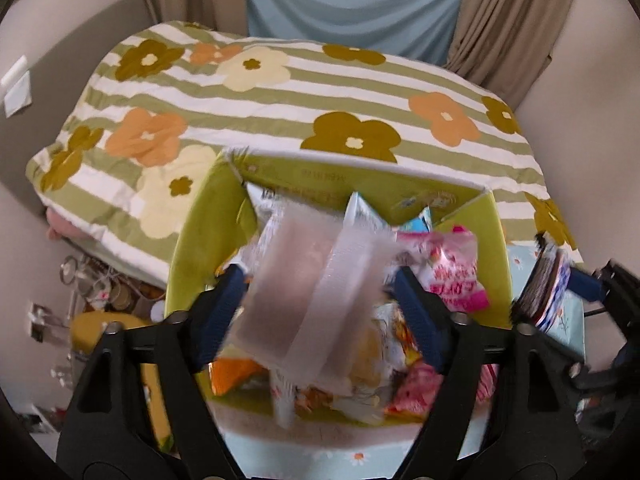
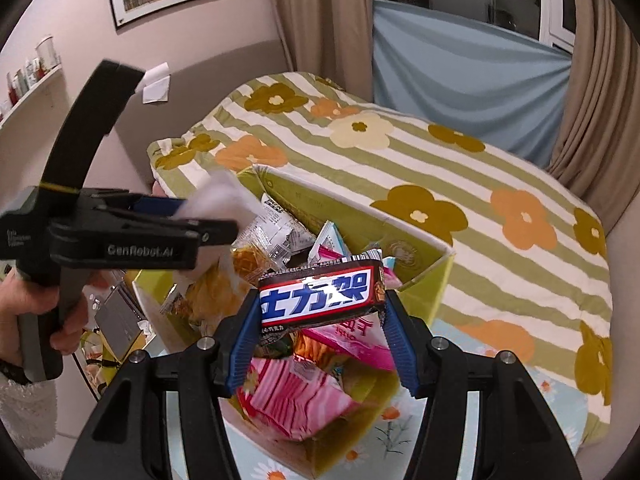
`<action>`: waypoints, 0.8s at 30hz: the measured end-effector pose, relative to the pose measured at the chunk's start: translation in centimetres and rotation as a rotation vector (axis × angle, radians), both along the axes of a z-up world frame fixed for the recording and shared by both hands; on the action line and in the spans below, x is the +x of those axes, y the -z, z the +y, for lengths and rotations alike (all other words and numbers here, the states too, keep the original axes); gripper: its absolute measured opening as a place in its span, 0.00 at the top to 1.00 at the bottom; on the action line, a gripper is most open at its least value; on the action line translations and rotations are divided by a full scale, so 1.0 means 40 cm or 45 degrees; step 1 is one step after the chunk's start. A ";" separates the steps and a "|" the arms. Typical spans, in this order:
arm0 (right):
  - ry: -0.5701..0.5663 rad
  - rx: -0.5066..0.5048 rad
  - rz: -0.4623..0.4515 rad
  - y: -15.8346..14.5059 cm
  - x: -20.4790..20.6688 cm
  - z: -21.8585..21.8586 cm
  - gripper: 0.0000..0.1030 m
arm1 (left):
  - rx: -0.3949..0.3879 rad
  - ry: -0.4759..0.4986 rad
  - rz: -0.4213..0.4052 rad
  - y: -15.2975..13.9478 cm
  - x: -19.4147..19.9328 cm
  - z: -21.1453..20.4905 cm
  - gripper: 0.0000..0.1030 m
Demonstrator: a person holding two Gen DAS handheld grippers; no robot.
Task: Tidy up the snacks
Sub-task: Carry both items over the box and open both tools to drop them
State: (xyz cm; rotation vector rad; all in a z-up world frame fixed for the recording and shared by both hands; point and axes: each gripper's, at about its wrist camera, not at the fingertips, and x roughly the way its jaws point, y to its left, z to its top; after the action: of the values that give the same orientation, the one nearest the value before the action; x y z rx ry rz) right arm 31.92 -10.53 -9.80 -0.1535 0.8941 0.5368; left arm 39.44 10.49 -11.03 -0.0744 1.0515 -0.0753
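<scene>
A green cardboard box (image 1: 192, 240) (image 2: 424, 268) holds several snack packets, among them a pink packet (image 1: 452, 272) (image 2: 296, 396). My left gripper (image 1: 320, 280) is over the box, with a blurred translucent packet (image 1: 312, 292) between its blue fingers; it also shows from the side in the right wrist view (image 2: 188, 208) with the white packet (image 2: 218, 198) at its tip. My right gripper (image 2: 320, 312) is shut on a Snickers bar (image 2: 320, 294) with blue Chinese letters, held just above the box. That bar shows at the right edge of the left wrist view (image 1: 548, 292).
The box stands on a light blue daisy-print cloth (image 2: 500, 384). Behind it lies a bed with a green-striped flower quilt (image 1: 304, 96) (image 2: 460, 184). Curtains (image 2: 592, 92) and a window are at the back. Clutter lies on the floor at the left (image 1: 92, 288).
</scene>
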 end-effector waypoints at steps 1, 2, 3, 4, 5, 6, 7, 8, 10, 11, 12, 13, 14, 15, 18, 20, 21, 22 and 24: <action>0.010 -0.001 0.012 0.009 0.005 0.003 0.47 | 0.013 -0.001 -0.024 -0.002 0.010 0.003 0.05; 0.019 -0.003 0.025 0.018 0.010 0.004 0.47 | 0.029 -0.008 -0.042 -0.007 0.014 0.005 0.00; 0.026 -0.007 0.041 0.026 0.014 0.003 0.47 | 0.047 -0.011 -0.062 -0.011 0.018 0.008 0.00; 0.033 -0.012 0.054 0.032 0.014 0.003 0.47 | 0.055 -0.010 -0.064 -0.012 0.024 0.011 0.00; 0.036 -0.018 0.063 0.039 0.014 0.003 0.47 | 0.059 -0.013 -0.061 -0.012 0.026 0.016 0.00; 0.035 -0.021 0.066 0.044 0.016 0.002 0.47 | 0.064 -0.017 -0.060 -0.011 0.025 0.019 0.00; 0.033 -0.026 0.070 0.048 0.014 0.002 0.47 | 0.071 -0.019 -0.059 -0.011 0.022 0.021 0.00; 0.032 -0.029 0.072 0.050 0.012 0.001 0.47 | 0.086 -0.022 -0.057 -0.010 0.018 0.022 0.00; 0.019 -0.030 0.082 0.056 0.013 0.001 0.47 | 0.109 -0.030 -0.051 -0.008 0.009 0.020 0.00; 0.015 -0.031 0.086 0.057 0.016 0.003 0.47 | 0.104 -0.029 -0.051 -0.009 0.004 0.020 0.00; 0.013 -0.034 0.086 0.057 0.018 0.007 0.47 | 0.099 -0.026 -0.054 -0.010 0.001 0.018 0.00; 0.012 -0.037 0.084 0.056 0.020 0.011 0.47 | 0.096 -0.025 -0.058 -0.010 -0.001 0.014 0.00; 0.011 -0.035 0.082 0.055 0.024 0.013 0.47 | 0.100 -0.025 -0.061 -0.012 -0.003 0.012 0.00; 0.007 -0.028 0.081 0.053 0.029 0.017 0.47 | 0.105 -0.025 -0.063 -0.013 -0.003 0.008 0.00; -0.019 -0.026 0.079 0.055 0.045 0.030 0.41 | 0.113 -0.020 -0.069 -0.020 -0.010 -0.003 0.00; -0.023 -0.048 0.059 0.058 0.046 0.037 0.17 | 0.120 -0.015 -0.079 -0.026 -0.017 -0.010 0.00; -0.024 -0.067 0.049 0.059 0.044 0.039 0.00 | 0.126 -0.017 -0.082 -0.028 -0.020 -0.012 0.00; -0.024 -0.068 0.047 0.058 0.043 0.039 0.00 | 0.129 -0.017 -0.084 -0.031 -0.022 -0.015 0.00; -0.006 -0.050 0.044 0.053 0.035 0.031 0.00 | 0.128 -0.017 -0.090 -0.036 -0.028 -0.014 0.00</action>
State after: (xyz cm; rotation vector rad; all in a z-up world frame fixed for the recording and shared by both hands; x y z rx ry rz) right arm 33.31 -9.28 -11.93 -0.1823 0.9386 0.5283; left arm 38.31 9.91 -9.59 0.0125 0.9824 -0.0128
